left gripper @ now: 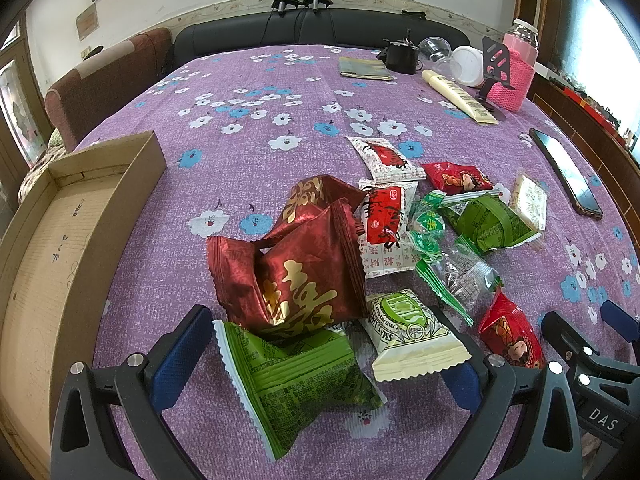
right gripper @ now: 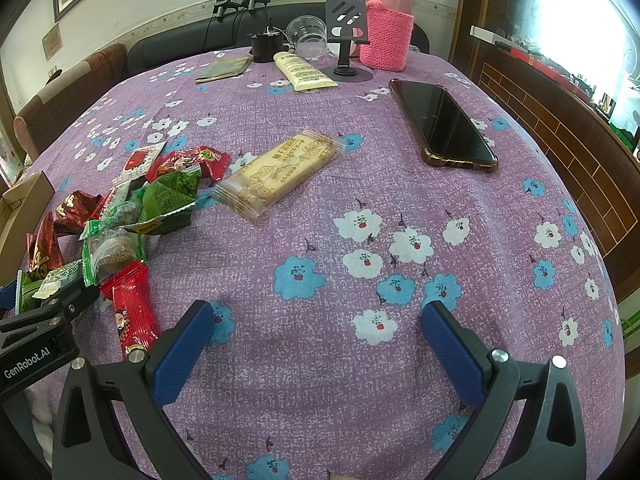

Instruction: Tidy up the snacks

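A pile of snack packets lies on the purple flowered tablecloth point(left gripper: 248, 128). In the left wrist view my left gripper point(left gripper: 324, 348) is open, its jaws either side of a green packet point(left gripper: 296, 380), with a dark red gold-lettered packet point(left gripper: 296, 276) and a cream-green packet point(left gripper: 412, 336) just beyond. An open cardboard box point(left gripper: 60, 240) lies at the left. In the right wrist view my right gripper point(right gripper: 316, 336) is open and empty over bare cloth. A yellow biscuit packet point(right gripper: 280, 172) lies ahead of it, and the pile point(right gripper: 132, 208) is at its left.
A phone point(right gripper: 440, 124) lies at the right. At the far edge stand a pink knit-covered flask point(right gripper: 386, 32), a phone stand point(right gripper: 346, 40), a cream tube point(right gripper: 302, 72), a clear cup point(right gripper: 306, 36) and a flat olive packet point(right gripper: 224, 70). Chairs stand beyond the table.
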Demonstrator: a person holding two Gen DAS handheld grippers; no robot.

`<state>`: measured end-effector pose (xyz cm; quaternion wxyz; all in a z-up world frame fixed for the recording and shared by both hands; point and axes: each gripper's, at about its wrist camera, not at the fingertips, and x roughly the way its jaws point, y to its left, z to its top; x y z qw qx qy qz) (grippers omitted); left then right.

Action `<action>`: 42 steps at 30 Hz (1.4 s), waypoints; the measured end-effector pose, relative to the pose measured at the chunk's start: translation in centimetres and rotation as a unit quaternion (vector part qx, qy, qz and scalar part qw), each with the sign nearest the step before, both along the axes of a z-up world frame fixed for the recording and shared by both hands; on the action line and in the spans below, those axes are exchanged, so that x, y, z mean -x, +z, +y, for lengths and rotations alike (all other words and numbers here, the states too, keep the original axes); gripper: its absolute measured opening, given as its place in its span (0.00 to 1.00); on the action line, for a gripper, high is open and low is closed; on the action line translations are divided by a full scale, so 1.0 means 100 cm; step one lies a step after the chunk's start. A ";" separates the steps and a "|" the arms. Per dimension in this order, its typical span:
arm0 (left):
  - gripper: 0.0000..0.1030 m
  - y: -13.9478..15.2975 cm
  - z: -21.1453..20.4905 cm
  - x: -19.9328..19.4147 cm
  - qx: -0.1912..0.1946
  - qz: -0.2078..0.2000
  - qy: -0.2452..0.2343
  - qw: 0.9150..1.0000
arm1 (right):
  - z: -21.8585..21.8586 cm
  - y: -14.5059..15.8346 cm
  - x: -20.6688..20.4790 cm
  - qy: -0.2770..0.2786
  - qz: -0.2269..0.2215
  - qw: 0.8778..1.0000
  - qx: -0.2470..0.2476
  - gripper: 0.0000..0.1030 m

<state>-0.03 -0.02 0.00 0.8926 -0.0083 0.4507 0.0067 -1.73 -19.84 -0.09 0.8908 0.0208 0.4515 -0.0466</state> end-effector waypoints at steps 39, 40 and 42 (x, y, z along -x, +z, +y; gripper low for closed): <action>0.87 0.119 0.117 0.154 0.099 -0.184 -0.032 0.977 | 0.017 0.094 0.092 0.060 -0.189 0.978 0.061 0.92; 0.87 0.117 0.117 0.155 0.098 -0.184 -0.036 0.977 | 0.019 0.094 0.090 0.065 -0.184 0.979 0.055 0.92; 0.87 0.116 0.113 0.157 0.088 -0.189 -0.044 0.977 | 0.020 0.091 0.083 0.073 -0.163 0.983 0.045 0.92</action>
